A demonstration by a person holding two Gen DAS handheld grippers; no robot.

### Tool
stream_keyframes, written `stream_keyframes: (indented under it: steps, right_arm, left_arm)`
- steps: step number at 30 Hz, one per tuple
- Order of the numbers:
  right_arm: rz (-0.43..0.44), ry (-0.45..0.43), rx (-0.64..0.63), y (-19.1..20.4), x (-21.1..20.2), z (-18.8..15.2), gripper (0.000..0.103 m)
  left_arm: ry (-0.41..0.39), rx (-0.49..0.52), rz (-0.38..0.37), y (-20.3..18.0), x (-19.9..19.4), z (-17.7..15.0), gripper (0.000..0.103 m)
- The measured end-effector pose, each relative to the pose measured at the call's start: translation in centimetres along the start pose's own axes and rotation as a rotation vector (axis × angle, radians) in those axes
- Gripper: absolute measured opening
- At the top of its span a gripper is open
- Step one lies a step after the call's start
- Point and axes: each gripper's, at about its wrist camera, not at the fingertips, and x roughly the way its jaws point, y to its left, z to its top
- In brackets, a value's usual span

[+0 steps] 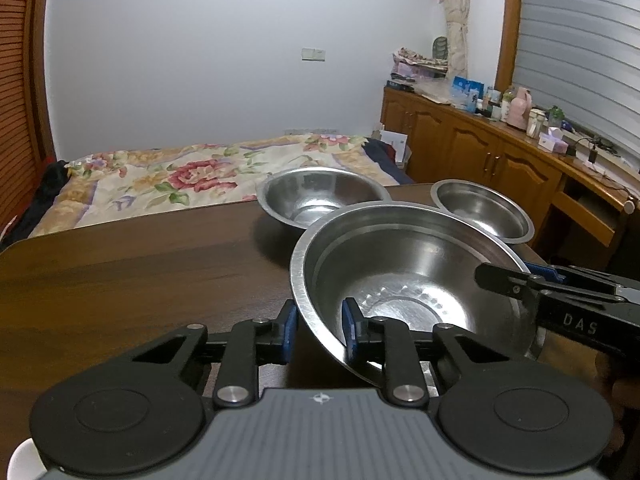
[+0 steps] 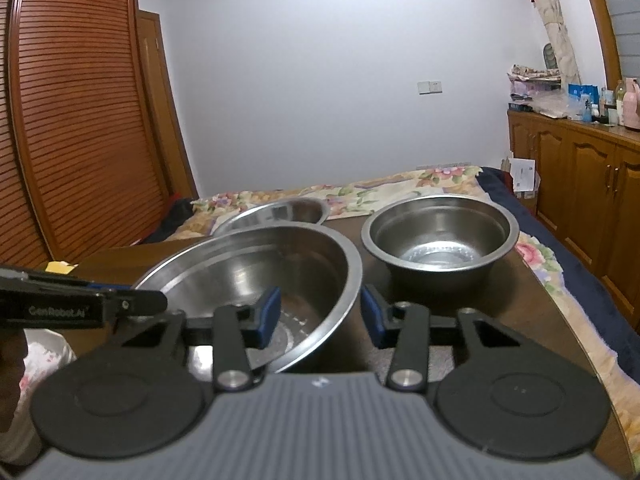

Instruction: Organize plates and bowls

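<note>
Left gripper [image 1: 319, 330] angled down, astride near rim of large steel bowl [image 1: 412, 276], pads not visibly pressing, right gripper [image 2: 320, 316] astride opposite rim likewise, three steel bowls counted on brown table [image 1: 140, 276], medium bowl [image 2: 440, 236], shallow bowl [image 1: 320, 196] behind.
</note>
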Motion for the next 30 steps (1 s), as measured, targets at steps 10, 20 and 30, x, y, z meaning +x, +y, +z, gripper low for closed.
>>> stream_keyframes:
  steps: [10, 20, 30]
  right_arm:
    - [0.042, 0.008, 0.065, -0.2, -1.5, -0.5, 0.028]
    - [0.099, -0.027, 0.111, -0.3, -4.8, -0.8, 0.028]
    - [0.121, -0.027, 0.14, -0.6, -6.7, -1.9, 0.028]
  left_arm:
    - [-0.012, 0.007, -0.036, 0.0, -2.1, 0.0, 0.024]
    - [-0.004, 0.039, -0.089, -0.8, -4.6, -1.8, 0.024]
    - [-0.004, 0.051, -0.123, -1.2, -7.3, -4.0, 0.024]
